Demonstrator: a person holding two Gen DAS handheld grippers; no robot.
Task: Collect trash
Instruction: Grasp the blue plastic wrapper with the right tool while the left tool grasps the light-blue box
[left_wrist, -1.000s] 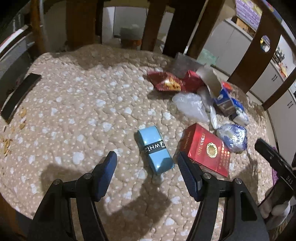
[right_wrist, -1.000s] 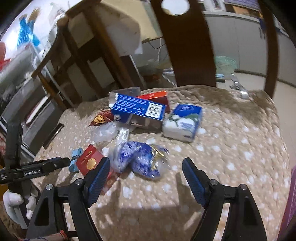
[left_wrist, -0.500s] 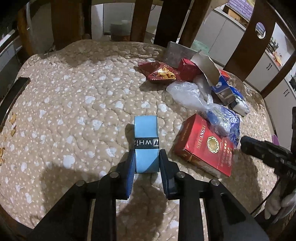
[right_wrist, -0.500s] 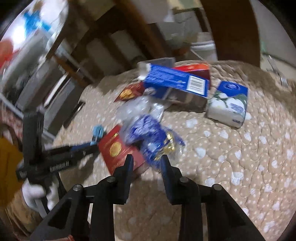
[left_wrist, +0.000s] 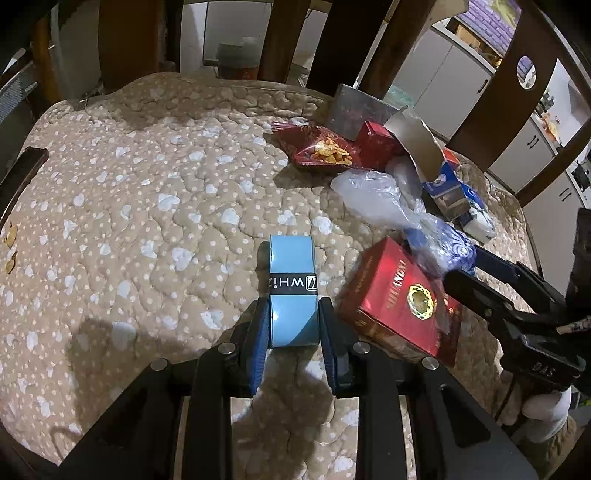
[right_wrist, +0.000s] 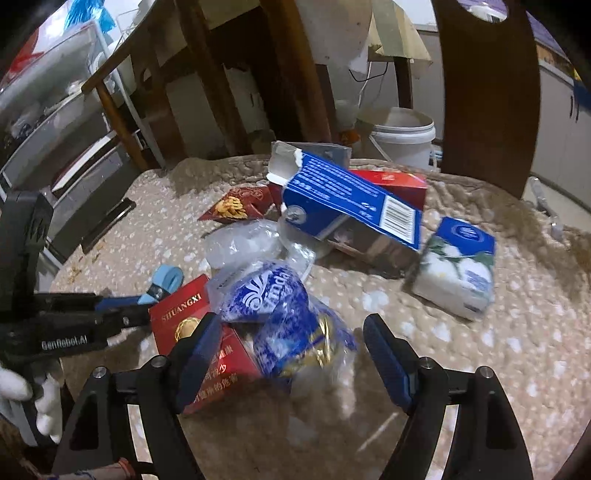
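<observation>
Only the right wrist view shows the white bucket (right_wrist: 402, 136). Left gripper (left_wrist: 291, 332) squeezes the blue roll (left_wrist: 293, 295). Right gripper (right_wrist: 288, 354) is opening around the blue wrapper (right_wrist: 291, 325).

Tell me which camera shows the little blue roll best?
The left wrist view: the blue roll sits dead centre, its black band readable, pinched in the left claw. The right wrist view shows only its far end, small at the left, sticking out past that claw.

A quilted tan cover (left_wrist: 147, 192) with white spots is lying over the table. Dark wooden chairs (left_wrist: 495, 92) are standing around it, and a white bucket (right_wrist: 402, 136) is sitting on the floor behind.
</observation>
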